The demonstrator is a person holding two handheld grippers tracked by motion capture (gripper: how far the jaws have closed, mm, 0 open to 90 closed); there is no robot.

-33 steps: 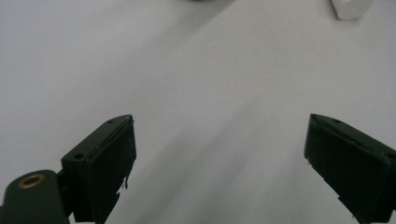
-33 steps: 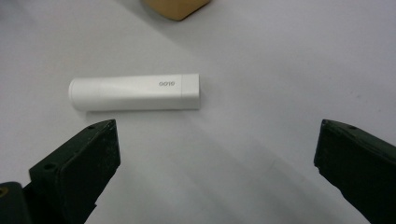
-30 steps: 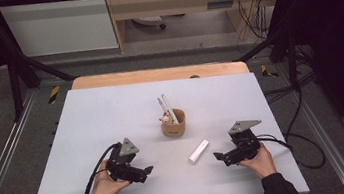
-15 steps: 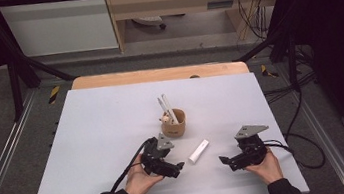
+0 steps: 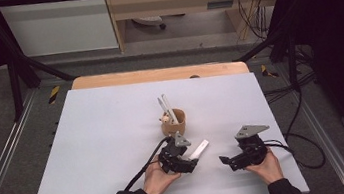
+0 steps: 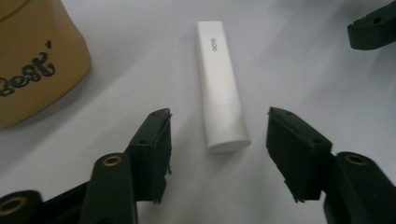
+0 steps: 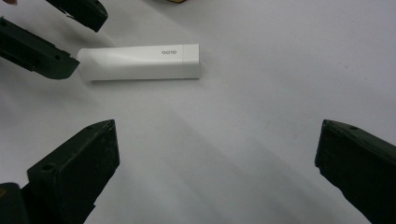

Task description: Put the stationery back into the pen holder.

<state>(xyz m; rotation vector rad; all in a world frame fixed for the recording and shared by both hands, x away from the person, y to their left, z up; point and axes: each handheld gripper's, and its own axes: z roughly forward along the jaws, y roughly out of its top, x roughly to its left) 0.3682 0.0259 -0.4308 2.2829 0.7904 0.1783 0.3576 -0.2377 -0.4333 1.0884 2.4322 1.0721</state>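
Observation:
A flat white tube [image 5: 198,149] lies on the white table [image 5: 104,136], just below a tan cup [image 5: 174,122]. In the left gripper view, the tube [image 6: 219,93] has its near end between the jaws of my left gripper [image 6: 219,121]. A gap shows on each side and neither pad touches it. These jaws have just been closing. In the high view my left gripper [image 5: 192,157] sits at the tube's lower end. My right gripper [image 5: 226,159] rests to its right, pointing left. Its jaws [image 7: 218,128] are wide open with nothing between them, and the tube [image 7: 140,62] lies ahead of them.
The tan cup [image 6: 32,60] holds a couple of white sticks [image 5: 166,108] and stands close to my left gripper, up and to the left of the tube. A wooden strip [image 5: 157,74] borders the table's far edge. Cables trail off the right side.
My left hand has slid right across the table, from the left front area to the tube's near end. The right hand has stayed put.

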